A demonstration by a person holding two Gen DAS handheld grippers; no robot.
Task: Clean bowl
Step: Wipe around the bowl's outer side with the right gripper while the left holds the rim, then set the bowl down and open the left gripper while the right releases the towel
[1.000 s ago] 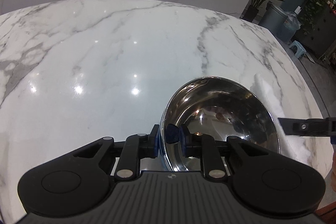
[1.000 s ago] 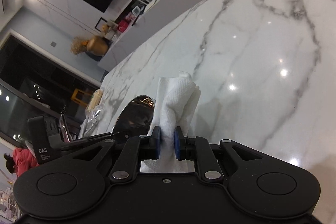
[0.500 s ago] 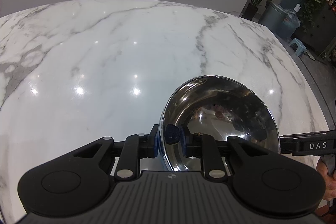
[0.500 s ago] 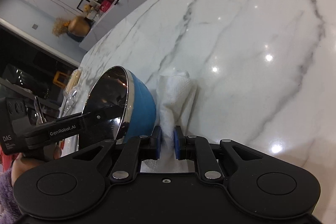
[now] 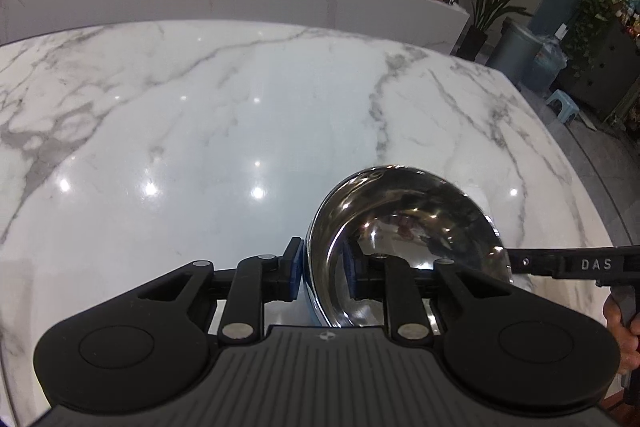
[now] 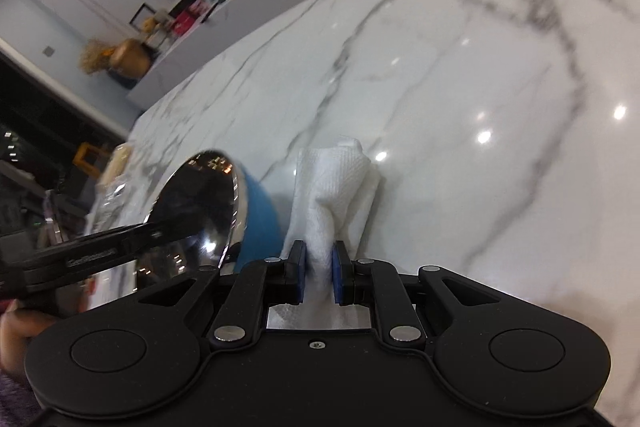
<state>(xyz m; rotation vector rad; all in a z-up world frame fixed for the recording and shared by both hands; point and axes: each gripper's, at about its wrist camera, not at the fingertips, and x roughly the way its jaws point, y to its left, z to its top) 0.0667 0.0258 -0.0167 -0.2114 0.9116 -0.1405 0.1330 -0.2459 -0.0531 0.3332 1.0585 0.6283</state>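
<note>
Bowl (image 5: 404, 247) sat on the bench (image 5: 200, 131) at its near right part, tipped, steel mouth up toward the left camera; left gripper (image 5: 323, 273) straddled the near rim, one pad outside the blue wall, one inside, jaws opening, rim between them but grip loosening; right gripper (image 6: 319, 277) was clenched on a wad of paper towel (image 6: 334, 195), which stood just right of the bowl's blue outer wall (image 6: 260, 215), so wiping meant swinging left over the rim; only the right view showed towel and blue shell; only the left view showed the interior.

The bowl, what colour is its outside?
Blue outside, mirror-shiny steel inside; the bowl shows its blue wall best in the right wrist view.
</note>
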